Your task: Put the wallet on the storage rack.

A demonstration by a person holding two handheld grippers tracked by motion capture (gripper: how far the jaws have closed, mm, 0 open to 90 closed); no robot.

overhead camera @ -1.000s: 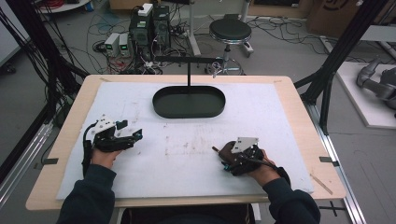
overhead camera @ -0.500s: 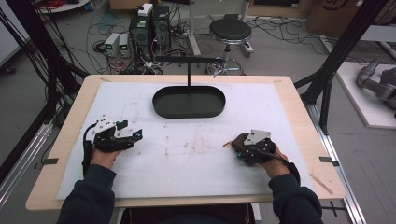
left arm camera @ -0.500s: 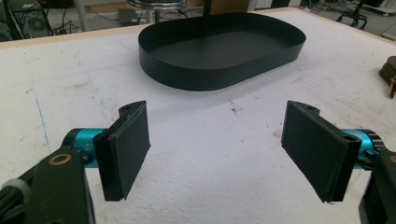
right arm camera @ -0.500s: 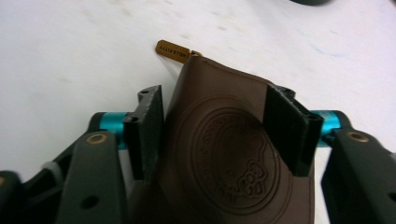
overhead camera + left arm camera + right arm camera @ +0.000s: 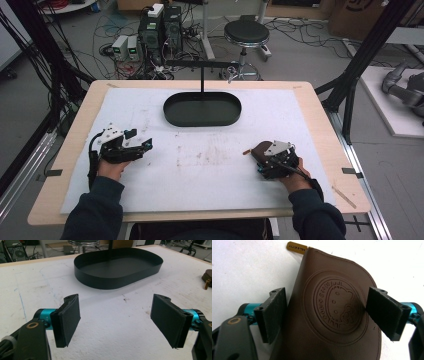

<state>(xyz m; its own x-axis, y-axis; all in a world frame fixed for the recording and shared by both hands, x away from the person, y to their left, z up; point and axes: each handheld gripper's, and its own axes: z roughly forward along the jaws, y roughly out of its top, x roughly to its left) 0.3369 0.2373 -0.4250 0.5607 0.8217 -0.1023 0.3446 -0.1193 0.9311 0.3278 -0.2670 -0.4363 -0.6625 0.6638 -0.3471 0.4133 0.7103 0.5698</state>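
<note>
White mat [image 5: 210,165] covered the table; black oval tray [image 5: 202,109] sat far-centre. Left gripper [image 5: 115,320] hovered with jaws wide, nothing between. Right gripper [image 5: 327,315] gaped astride a brown leather pouch [image 5: 332,312], embossed cat-face logo, gold tag [image 5: 297,246] reading "HELLO KITTY".

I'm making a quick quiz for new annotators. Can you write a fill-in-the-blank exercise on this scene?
1. The brown leather pouch lies between the pads of the ____ gripper.
2. The left gripper stands ____, with nothing between its pads.
3. The black oval tray holds ____.
4. The pouch's gold tag reads HELLO ____.

Missing words: right; open; nothing; KITTY
</note>
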